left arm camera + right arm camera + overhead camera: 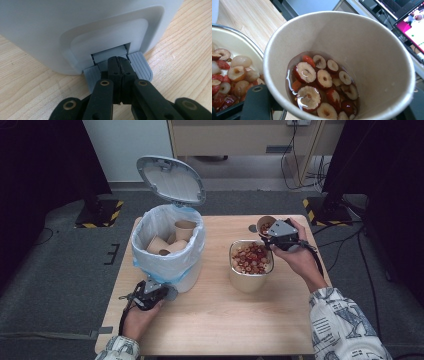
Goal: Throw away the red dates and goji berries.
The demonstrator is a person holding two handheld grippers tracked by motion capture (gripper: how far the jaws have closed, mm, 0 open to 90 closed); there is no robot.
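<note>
I press my left gripper (167,292), jaws closed, on the pedal (140,66) at the bin's (167,260) foot; its lid (171,179) stands open, and used paper cups (170,240) already lie inside. My right gripper (274,236) clamps a paper cup (337,62) holding sliced dates in liquid, right of the bin and beside a bowl (251,265) already filled with fruit. I judge emptying and binning this cup remain (perhaps the last). The bin sits on a pale wooden table (215,320), grey carpet around it.
</note>
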